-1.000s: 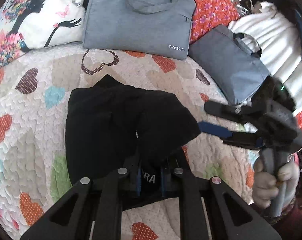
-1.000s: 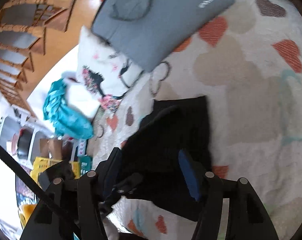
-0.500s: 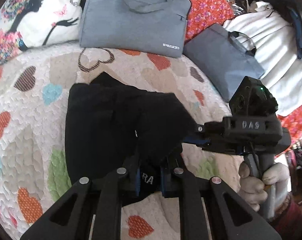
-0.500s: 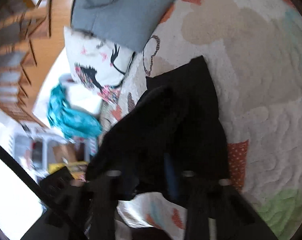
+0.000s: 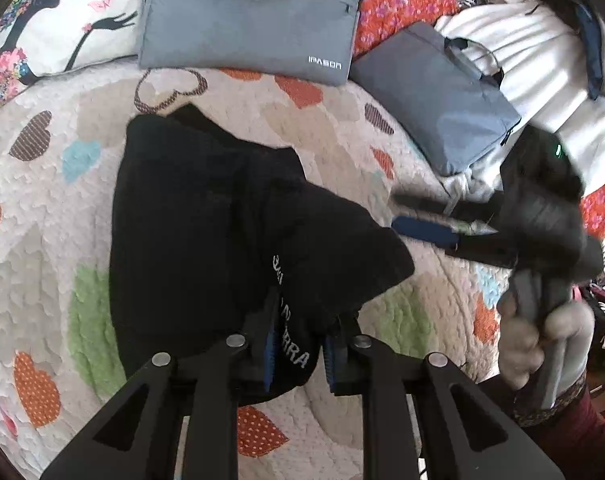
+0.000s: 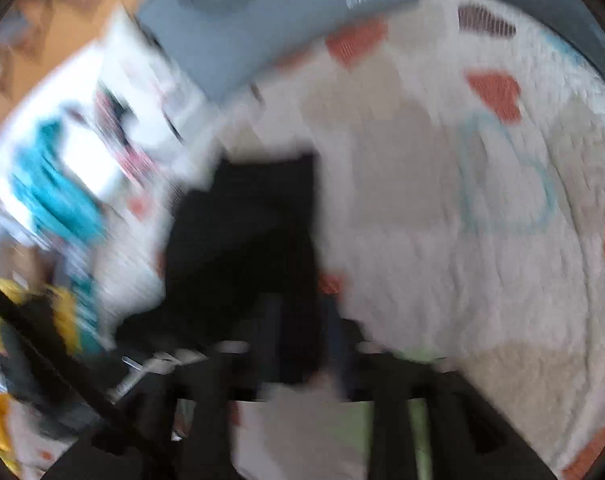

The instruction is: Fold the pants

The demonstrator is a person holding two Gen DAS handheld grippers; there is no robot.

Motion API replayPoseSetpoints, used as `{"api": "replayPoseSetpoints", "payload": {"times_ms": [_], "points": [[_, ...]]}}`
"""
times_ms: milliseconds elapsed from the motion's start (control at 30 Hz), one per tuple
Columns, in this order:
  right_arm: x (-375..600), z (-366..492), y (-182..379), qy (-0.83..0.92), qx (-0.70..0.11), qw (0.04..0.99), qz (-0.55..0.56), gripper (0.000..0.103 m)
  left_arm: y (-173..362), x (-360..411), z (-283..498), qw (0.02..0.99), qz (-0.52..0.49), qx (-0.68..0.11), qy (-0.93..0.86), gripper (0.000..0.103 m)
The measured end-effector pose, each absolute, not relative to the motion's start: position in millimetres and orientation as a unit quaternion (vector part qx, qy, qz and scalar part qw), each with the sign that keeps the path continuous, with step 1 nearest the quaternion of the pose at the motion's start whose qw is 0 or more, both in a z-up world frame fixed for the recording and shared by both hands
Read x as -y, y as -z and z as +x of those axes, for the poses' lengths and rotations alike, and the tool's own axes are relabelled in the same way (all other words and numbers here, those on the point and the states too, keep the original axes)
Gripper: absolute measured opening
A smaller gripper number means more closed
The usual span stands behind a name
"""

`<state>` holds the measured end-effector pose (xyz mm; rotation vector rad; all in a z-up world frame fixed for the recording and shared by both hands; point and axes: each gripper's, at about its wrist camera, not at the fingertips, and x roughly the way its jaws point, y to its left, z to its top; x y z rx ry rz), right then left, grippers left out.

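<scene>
From my left wrist camera, my left gripper (image 5: pixel 298 344) is clamped on the near edge of the black pants (image 5: pixel 230 232). A fold of cloth with white lettering is pinched between the blue pads (image 5: pixel 267 354), so these jaws are closed on the garment. The rest of the pants lies bunched in a dark heap just ahead of my fingertips, spreading forward and to the left over the heart-print quilt (image 5: pixel 42 208). Off to the right of my jaws, my right gripper (image 5: pixel 418 216) points toward the heap. Its two fingers stand a little apart with bare quilt between them, and its tips are just beside the right edge of the pants, holding nothing. A gloved hand (image 5: pixel 538 344) grips its handle lower right.

Far ahead of my jaws, a grey laptop bag (image 5: pixel 250 20) lies flat and zipped shut, so I cannot tell what it holds. A second grey bag (image 5: pixel 434 96) lies ahead and to the right, also closed. A printed pillow (image 5: pixel 62 20) sits ahead to the left.

From my right wrist camera everything is smeared by blur. The pants (image 6: pixel 254 240) show as a dark mass directly ahead of my right fingers and slightly left. The fingers (image 6: pixel 338 340) look parted, with quilt (image 6: pixel 442 240) to the right. The grey bag (image 6: pixel 270 16) lies far ahead.
</scene>
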<state>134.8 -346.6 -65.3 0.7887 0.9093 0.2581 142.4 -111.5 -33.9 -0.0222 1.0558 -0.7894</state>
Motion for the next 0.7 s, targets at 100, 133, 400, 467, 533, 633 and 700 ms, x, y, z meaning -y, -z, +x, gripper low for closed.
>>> {"api": "replayPoseSetpoints", "payload": {"times_ms": [100,133,400,467,533,633,700], "points": [[348.0,150.2,80.8,-0.166,-0.423,0.773,0.443,0.073,37.6,115.9,139.9,0.793,-0.001,-0.491,0.361,0.016],[344.9,154.0,86.0,-0.171,-0.429,0.760,0.456,0.073,38.0,116.5,139.2,0.795,0.003,-0.489,0.359,0.016],[322.7,183.8,113.1,-0.195,-0.429,0.712,0.521,0.023,37.9,120.7,136.3,0.803,0.010,-0.480,0.354,0.017],[320.2,189.3,95.0,-0.182,-0.423,0.746,0.482,0.014,38.5,126.6,135.5,0.805,0.010,-0.475,0.355,0.017],[318.2,192.6,72.7,-0.172,-0.409,0.785,0.433,0.011,43.6,136.3,136.9,0.802,0.015,-0.479,0.356,0.017],[317.3,196.8,56.4,-0.120,-0.407,0.837,0.345,0.010,54.1,154.8,134.6,0.798,0.043,-0.488,0.350,0.020],[317.6,201.1,67.6,-0.073,-0.433,0.850,0.290,0.011,56.1,158.8,131.1,0.794,0.058,-0.493,0.352,0.023]]}}
